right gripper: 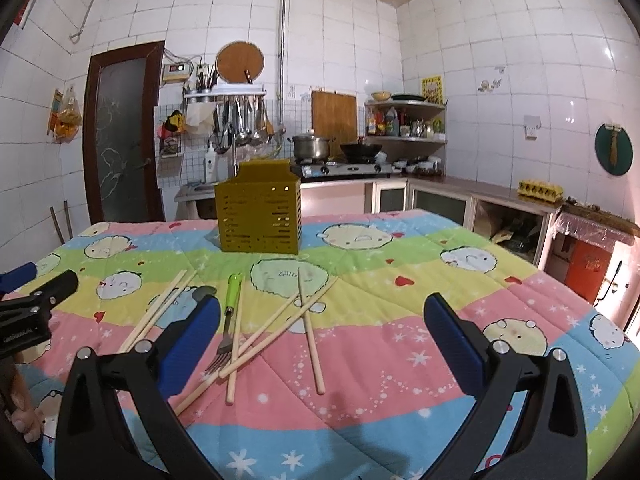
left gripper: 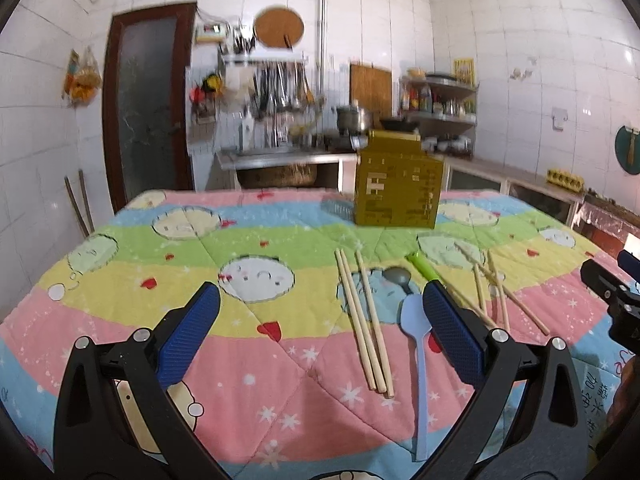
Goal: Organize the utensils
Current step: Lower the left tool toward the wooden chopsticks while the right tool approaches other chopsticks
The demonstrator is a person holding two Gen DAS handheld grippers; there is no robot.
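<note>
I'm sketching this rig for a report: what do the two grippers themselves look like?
Both look alike. The left gripper and right gripper each have two black plastic arms with triangular cut-outs and silver round bolt heads. The fingers are covered with dark blue, finely textured pads. Small white lettering marks the left gripper's body in the right wrist view; it is too small to read. No cables show.

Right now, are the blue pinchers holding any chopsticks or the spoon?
No. The left gripper and the right gripper are both open and hold nothing; the chopsticks and spoon lie on the blanket.
</note>
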